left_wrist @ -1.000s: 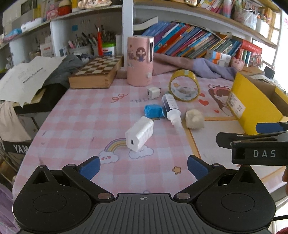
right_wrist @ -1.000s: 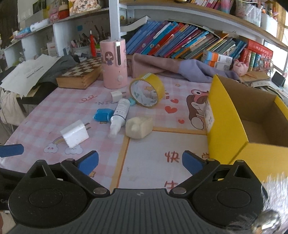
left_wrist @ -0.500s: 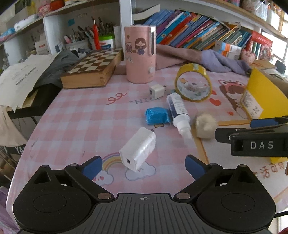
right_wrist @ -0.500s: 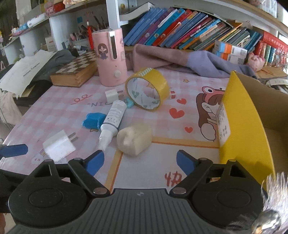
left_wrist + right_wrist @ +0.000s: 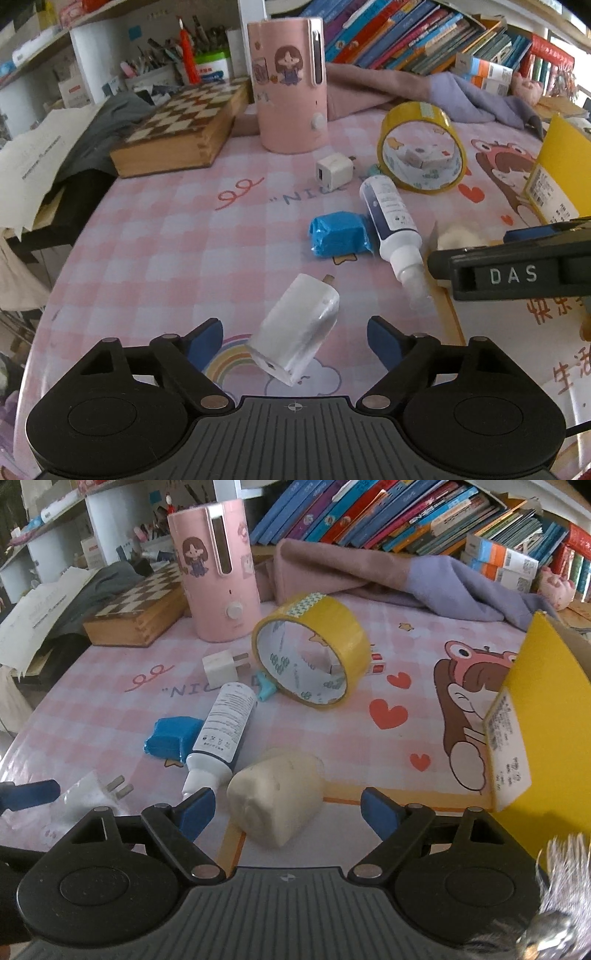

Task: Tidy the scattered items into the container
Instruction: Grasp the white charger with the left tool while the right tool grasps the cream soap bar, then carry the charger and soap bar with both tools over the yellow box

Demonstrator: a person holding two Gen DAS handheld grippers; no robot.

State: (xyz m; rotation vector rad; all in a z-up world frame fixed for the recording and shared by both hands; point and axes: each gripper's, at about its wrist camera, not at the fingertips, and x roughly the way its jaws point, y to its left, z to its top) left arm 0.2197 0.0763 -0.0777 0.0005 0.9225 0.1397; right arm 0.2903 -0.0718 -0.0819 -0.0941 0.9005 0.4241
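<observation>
My left gripper is open, its jaws on either side of a white plug charger that lies on the pink checked tablecloth. My right gripper is open around a cream squishy block. Between them lie a blue wrapped packet, a white and dark tube, a small white cube charger and a yellow tape roll. The yellow cardboard box stands open at the right. The right gripper also shows in the left wrist view.
A pink cartoon humidifier and a wooden chess box stand at the back. Pink and purple cloth lies under a shelf of books. Papers hang over the table's left edge.
Both grippers have moved forward and lower. The white charger now sits between the left jaws and the cream block between the right jaws. No object has moved.
</observation>
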